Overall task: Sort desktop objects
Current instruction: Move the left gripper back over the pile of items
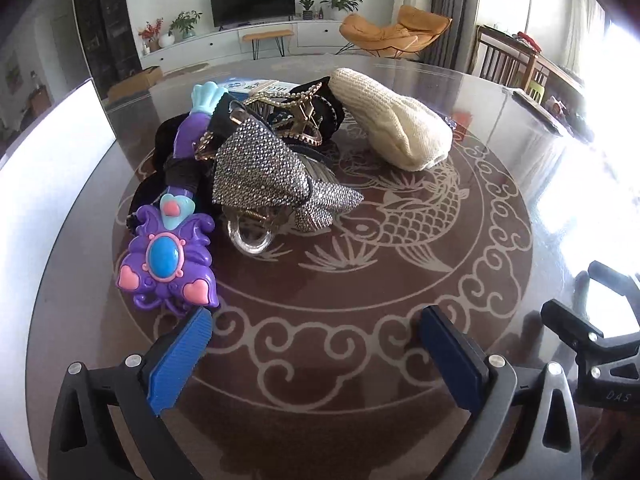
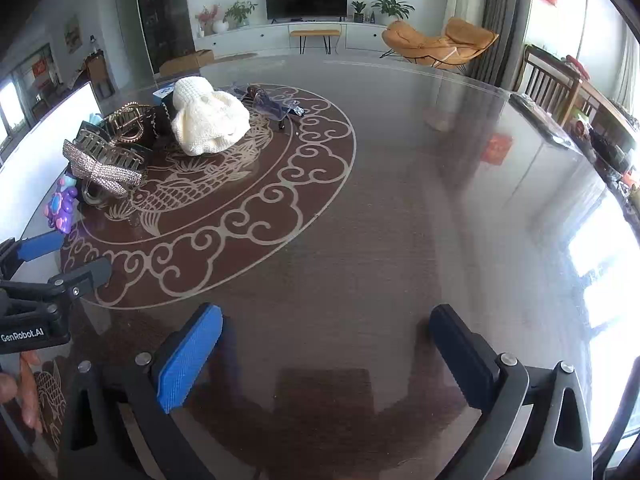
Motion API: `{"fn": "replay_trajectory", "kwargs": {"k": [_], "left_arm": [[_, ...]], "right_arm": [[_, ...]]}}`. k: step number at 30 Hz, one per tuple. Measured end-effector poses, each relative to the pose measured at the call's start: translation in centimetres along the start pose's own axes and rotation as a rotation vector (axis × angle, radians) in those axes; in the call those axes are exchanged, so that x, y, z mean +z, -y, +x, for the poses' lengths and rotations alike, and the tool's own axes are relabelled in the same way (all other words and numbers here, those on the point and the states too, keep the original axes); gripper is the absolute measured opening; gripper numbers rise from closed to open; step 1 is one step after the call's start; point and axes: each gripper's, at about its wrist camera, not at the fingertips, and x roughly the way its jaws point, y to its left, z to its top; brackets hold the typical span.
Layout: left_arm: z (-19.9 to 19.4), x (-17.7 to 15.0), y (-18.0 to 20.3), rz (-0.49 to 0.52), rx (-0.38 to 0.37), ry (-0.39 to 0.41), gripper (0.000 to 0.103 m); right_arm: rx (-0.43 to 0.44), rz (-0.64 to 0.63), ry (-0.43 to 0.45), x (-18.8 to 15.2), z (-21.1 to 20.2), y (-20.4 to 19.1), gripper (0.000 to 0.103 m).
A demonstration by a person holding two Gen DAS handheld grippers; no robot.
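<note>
A heap of objects lies on the glass table (image 2: 400, 220). It holds a purple toy wand (image 1: 168, 256), a rhinestone bow clip (image 1: 272, 176), a clear claw clip (image 1: 250, 236), a gold claw clip (image 1: 296, 120), dark bands and a cream knitted hat (image 1: 392, 124). My left gripper (image 1: 314, 320) is open wide just in front of the heap, its left pad close to the wand, nothing between its fingers. My right gripper (image 2: 326, 314) stands open over bare table to the right of the heap. In the right wrist view the hat (image 2: 208, 120) and clear glasses (image 2: 272, 106) lie behind it.
A white panel (image 1: 52, 184) stands along the table's left edge. A blue-and-white box (image 1: 248, 86) lies behind the heap. A hand (image 2: 24, 392) shows at the lower left. Wooden chairs (image 2: 548, 80) stand past the right rim. A koi pattern (image 1: 400, 216) marks the table's middle.
</note>
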Motion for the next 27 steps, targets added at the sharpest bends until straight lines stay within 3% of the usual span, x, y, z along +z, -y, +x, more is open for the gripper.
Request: {"fn": "replay_trajectory", "kwargs": {"k": [27], "left_arm": [[0.46,0.45,0.1,-0.025,0.017,0.014,0.103]], "right_arm": [[0.0,0.0,0.001,0.01,0.02,0.0,0.103]]}}
